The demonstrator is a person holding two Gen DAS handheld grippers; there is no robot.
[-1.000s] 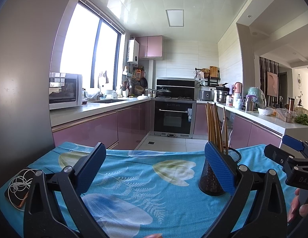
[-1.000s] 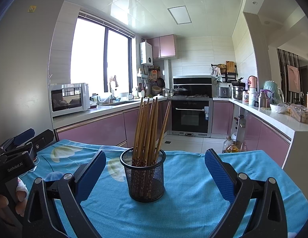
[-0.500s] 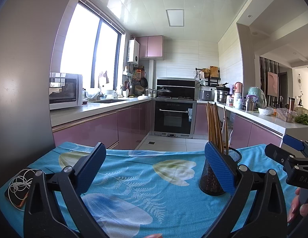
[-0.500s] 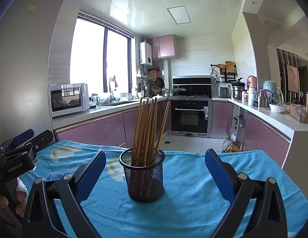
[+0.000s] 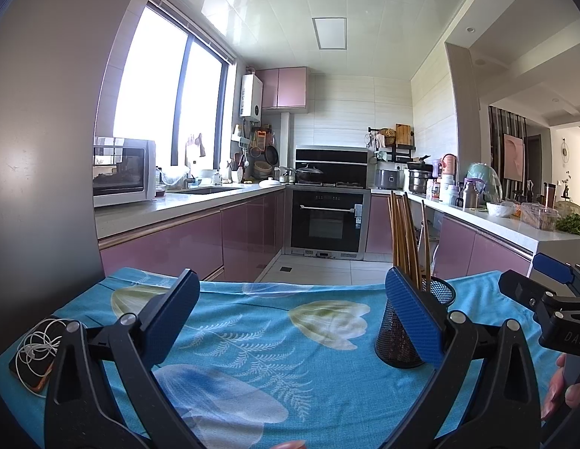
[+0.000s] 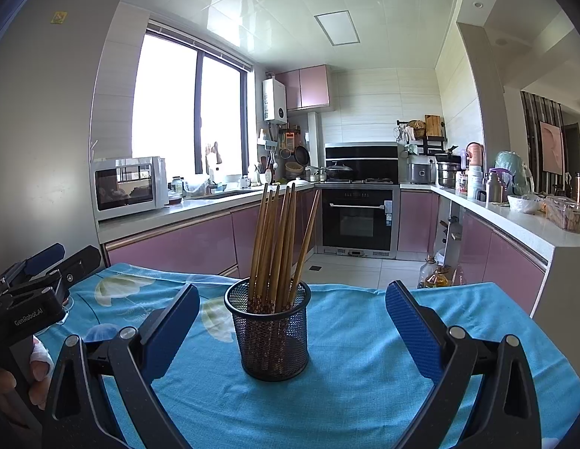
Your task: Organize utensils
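On the blue tablecloth (image 6: 364, 374), one mesh holder (image 6: 269, 331), about nine chopsticks (image 6: 278, 239), both claws wide, left claw (image 5: 290, 321), right claw (image 6: 291, 331).

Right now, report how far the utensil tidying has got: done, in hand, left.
Done: the chopsticks stand bundled in the black mesh cup on the blue cloth; none lie loose in view.
In hand: nothing. The right gripper faces the cup with jaws wide open; the left gripper is open too, the cup at its right.
Left: nothing visibly outstanding; off-frame utensils can't be ruled out.
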